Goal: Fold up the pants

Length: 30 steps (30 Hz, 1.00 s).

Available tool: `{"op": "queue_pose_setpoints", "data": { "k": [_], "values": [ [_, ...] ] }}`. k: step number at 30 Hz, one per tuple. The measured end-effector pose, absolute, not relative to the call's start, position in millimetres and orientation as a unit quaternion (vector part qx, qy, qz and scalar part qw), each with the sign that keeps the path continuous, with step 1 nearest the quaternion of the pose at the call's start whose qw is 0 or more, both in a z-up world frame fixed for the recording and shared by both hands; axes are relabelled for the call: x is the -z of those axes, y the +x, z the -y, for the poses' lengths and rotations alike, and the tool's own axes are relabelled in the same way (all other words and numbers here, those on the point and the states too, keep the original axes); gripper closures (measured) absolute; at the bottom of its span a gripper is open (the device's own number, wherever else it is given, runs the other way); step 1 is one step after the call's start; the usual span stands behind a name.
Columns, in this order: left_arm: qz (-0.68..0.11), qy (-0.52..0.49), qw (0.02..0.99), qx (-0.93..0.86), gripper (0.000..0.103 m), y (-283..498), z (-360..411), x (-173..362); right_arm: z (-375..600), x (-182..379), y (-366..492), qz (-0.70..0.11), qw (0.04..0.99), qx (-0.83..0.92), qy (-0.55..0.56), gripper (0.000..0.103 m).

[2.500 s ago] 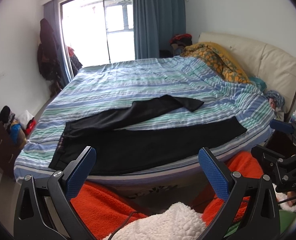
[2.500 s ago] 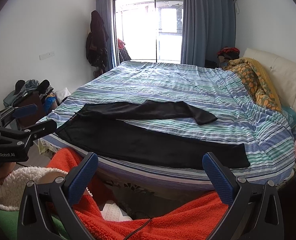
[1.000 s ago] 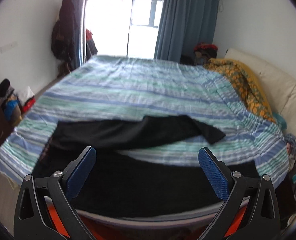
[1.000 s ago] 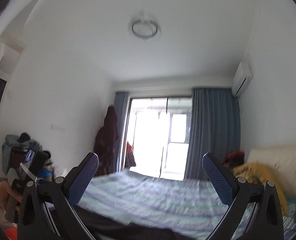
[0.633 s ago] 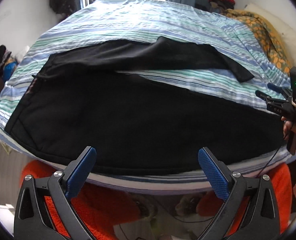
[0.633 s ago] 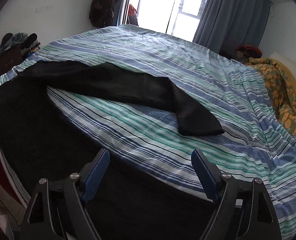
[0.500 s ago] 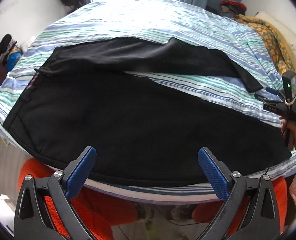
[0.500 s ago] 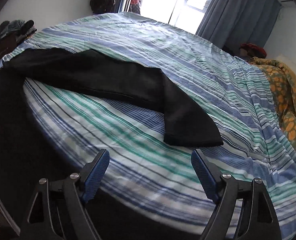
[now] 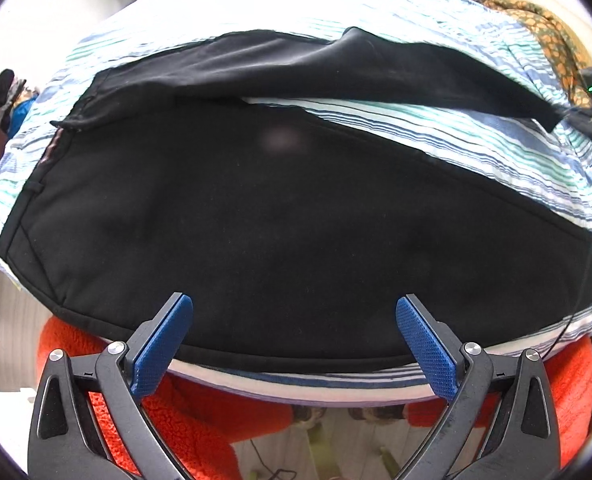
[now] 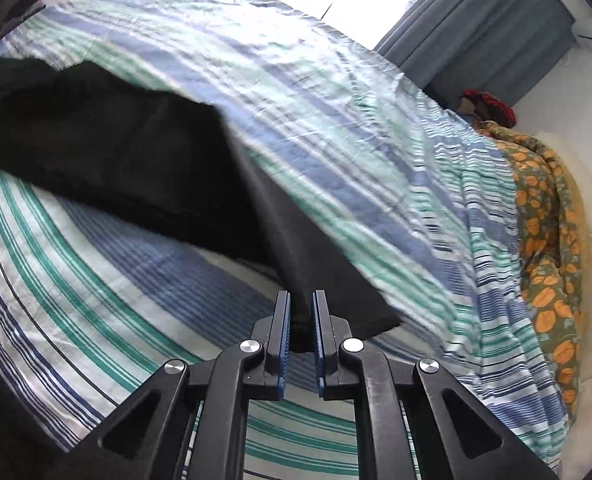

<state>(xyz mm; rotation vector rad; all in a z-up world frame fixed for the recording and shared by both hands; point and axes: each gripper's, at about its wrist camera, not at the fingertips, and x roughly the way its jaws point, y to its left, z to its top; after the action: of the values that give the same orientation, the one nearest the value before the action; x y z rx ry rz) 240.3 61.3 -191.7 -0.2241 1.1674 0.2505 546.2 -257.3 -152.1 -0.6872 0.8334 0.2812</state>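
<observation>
Black pants (image 9: 280,208) lie spread on a striped bed, waistband at the left, one leg along the near edge and the far leg (image 9: 375,72) angled away to the right. My left gripper (image 9: 294,344) is open and empty, just over the near edge of the pants. My right gripper (image 10: 301,330) is shut on the hem of the far pant leg (image 10: 319,280), which rises a little off the sheet. It also shows at the far right of the left wrist view (image 9: 587,116).
The striped sheet (image 10: 335,128) covers the bed. An orange-patterned quilt (image 10: 543,216) lies at the right by the headboard. Orange fleece clothing (image 9: 200,428) and floor show below the near bed edge. Curtains (image 10: 479,28) hang beyond.
My right gripper went down to the end of the far pant leg and shut on its hem. My left gripper dropped closer to the near edge of the pants, still open.
</observation>
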Motion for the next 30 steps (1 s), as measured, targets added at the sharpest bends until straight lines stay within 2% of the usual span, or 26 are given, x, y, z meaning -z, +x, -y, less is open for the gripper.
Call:
{"op": "queue_pose_setpoints", "data": {
  "k": [4,7,10,12,14,15,17,20,24,30],
  "values": [
    [-0.547,-0.106,0.823,-0.111,0.001,247,-61,192,299,90,567,-0.39,0.857,-0.11,-0.317,0.093],
    [-0.55,-0.1,0.823,-0.105,0.001,249,-57,191,309,71,588,-0.404,0.844,-0.1,-0.338,0.093],
    [-0.551,-0.09,0.824,-0.101,0.001,249,-52,191,324,69,630,-0.489,0.824,-0.116,-0.263,0.093],
    [-0.553,-0.087,0.822,-0.101,0.001,250,-50,191,335,87,660,-0.557,0.798,-0.107,-0.204,0.093],
    [-0.558,-0.085,0.819,-0.102,0.001,251,-50,191,342,112,681,-0.59,0.783,-0.079,-0.179,0.079],
    [-0.559,-0.082,0.819,-0.104,0.001,251,-49,190,344,125,685,-0.591,0.783,-0.047,-0.189,0.057],
    [-0.556,-0.077,0.82,-0.109,0.001,249,-51,188,353,140,684,-0.578,0.789,0.002,-0.209,0.042],
    [-0.555,-0.082,0.819,-0.12,0.001,246,-58,189,381,155,668,-0.579,0.802,0.013,-0.148,0.042],
    [-0.549,-0.083,0.822,-0.13,0.001,265,-82,188,405,169,614,-0.568,0.823,-0.028,-0.003,0.043],
    [-0.443,-0.155,0.87,-0.148,0.001,358,-165,145,356,168,471,-0.497,0.849,-0.16,0.08,0.042]
  ]
}}
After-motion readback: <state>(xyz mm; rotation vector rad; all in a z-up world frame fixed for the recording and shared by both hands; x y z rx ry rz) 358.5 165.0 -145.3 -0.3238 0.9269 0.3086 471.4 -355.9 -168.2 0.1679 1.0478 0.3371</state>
